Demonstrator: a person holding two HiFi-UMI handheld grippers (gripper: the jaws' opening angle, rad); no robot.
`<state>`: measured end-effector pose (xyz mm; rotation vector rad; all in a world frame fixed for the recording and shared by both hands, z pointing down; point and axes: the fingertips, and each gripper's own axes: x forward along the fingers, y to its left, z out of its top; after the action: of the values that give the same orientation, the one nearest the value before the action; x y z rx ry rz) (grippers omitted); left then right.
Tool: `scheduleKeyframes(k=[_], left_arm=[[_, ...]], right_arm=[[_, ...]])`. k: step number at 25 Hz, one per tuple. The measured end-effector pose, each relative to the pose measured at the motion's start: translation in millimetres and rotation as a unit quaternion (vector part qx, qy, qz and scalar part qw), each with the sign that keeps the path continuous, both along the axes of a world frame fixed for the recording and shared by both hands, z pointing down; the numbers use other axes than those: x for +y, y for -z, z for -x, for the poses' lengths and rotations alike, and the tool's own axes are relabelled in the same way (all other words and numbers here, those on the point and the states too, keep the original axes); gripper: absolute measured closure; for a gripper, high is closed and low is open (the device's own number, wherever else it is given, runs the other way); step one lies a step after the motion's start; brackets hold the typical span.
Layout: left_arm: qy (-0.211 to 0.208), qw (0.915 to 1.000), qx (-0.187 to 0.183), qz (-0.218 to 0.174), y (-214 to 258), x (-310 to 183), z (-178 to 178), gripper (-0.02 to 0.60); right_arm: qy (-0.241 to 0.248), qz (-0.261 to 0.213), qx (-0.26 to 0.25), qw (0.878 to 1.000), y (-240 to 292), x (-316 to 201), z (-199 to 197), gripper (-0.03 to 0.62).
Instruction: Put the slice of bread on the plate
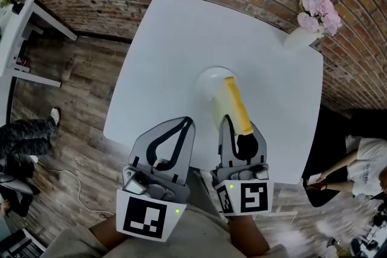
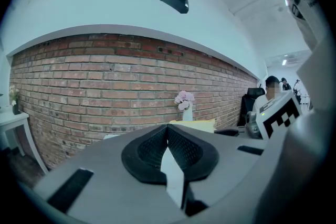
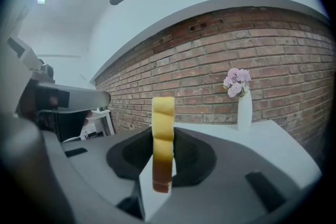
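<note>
Head view: my right gripper (image 1: 237, 129) clamps the spongy yellow bread slice (image 1: 236, 103) on edge; the slice juts toward 12 o'clock and overlaps the round white plate (image 1: 207, 83) at its 3 o'clock side.
Left gripper view: my left gripper (image 2: 168, 129) has its ribbed black pads together with nothing between them.
Right gripper view: the slice stands upright between the jaws, brown crust lowest.

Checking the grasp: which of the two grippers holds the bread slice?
The right gripper: its jaws pinch the yellow slice of bread edge-on. The left gripper has its jaws shut together on nothing.
</note>
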<state>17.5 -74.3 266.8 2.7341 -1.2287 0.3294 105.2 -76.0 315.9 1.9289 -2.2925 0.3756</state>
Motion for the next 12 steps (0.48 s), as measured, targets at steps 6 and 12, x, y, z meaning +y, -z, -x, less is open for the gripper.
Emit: scheduleKeyframes(k=[6,12], left_arm=[[0.004,1.0,-0.002,0.0,-1.3,-7.9,-5.0,0.572],[0.005,1.0,-0.001,-0.005,0.0,-11.7,-7.2,0.572]], right_arm=[[0.009,0.006,-0.007,1.0,-8.8,-12.6,-1.0,0.503],[0.017,0.014,-0.014,1.0,-20.3,-21.4,-0.3,0.503]])
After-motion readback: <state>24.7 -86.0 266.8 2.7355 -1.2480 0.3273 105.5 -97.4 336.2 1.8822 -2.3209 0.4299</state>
